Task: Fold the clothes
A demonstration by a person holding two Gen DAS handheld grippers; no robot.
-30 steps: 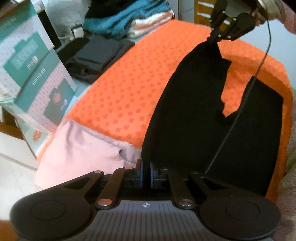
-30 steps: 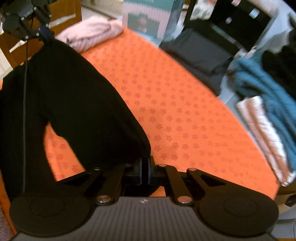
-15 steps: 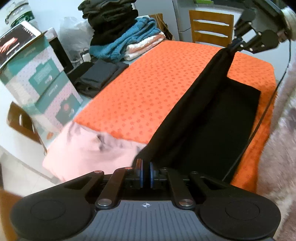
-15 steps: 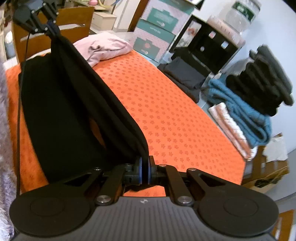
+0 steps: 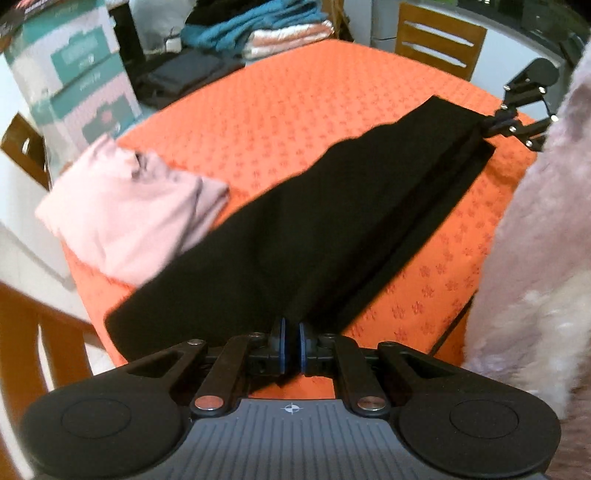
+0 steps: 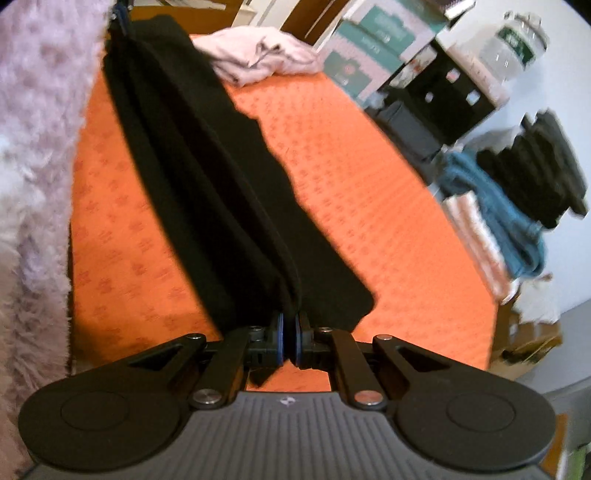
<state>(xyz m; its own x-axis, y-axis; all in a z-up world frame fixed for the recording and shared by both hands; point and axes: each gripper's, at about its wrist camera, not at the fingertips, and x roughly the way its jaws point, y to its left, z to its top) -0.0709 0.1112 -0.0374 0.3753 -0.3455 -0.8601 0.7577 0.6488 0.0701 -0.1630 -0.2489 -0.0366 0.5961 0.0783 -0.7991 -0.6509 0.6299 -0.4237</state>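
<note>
A black garment (image 5: 332,221) is stretched long between my two grippers over the orange cloth-covered table (image 5: 295,103). My left gripper (image 5: 290,345) is shut on one end of it. My right gripper (image 6: 287,343) is shut on the other end (image 6: 221,184) and shows in the left wrist view (image 5: 491,123) at the far right. The garment is doubled lengthwise, with a lower layer lying on the table. The left gripper shows in the right wrist view (image 6: 120,18) at the top left, partly hidden by my fuzzy lilac sleeve (image 6: 33,147).
A crumpled pink garment (image 5: 125,206) lies at the table's left end. Folded dark clothes (image 5: 184,70), a teal and pink towel stack (image 5: 266,29), boxes (image 5: 74,74) and a wooden chair (image 5: 439,37) stand beyond the table. The fuzzy sleeve (image 5: 535,258) fills the right.
Both grippers have come down and toward my body, bringing the black garment from hanging high to low and stretched along the table's near side, now folded lengthwise.
</note>
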